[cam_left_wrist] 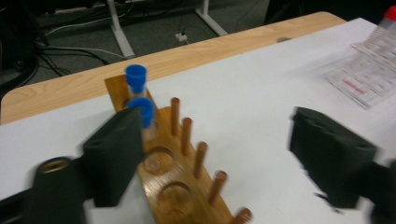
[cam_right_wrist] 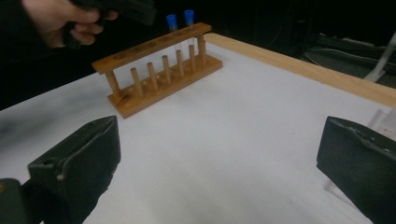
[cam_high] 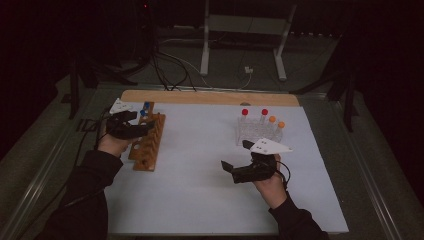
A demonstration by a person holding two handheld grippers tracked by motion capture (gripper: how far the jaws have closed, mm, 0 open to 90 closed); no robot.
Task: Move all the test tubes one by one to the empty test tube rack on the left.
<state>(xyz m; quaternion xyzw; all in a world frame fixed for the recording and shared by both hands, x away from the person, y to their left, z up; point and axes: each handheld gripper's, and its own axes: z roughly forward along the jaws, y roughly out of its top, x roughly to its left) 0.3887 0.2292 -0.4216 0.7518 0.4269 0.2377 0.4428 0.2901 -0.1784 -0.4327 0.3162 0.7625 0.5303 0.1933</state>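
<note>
A lab bench: a wooden tube rack (cam_high: 148, 141), capped tubes in a clear rack (cam_high: 258, 131), trailing cables (cam_high: 167, 70).

One wooden rack (cam_high: 148, 142) stands near the table's left edge, holding two blue-capped tubes (cam_left_wrist: 136, 83) at its far end. One clear rack (cam_high: 257, 132) toward the right edge holds four tubes: two red-capped (cam_high: 245, 112), two orange-capped (cam_high: 272, 119). Two grippers are in view.
</note>
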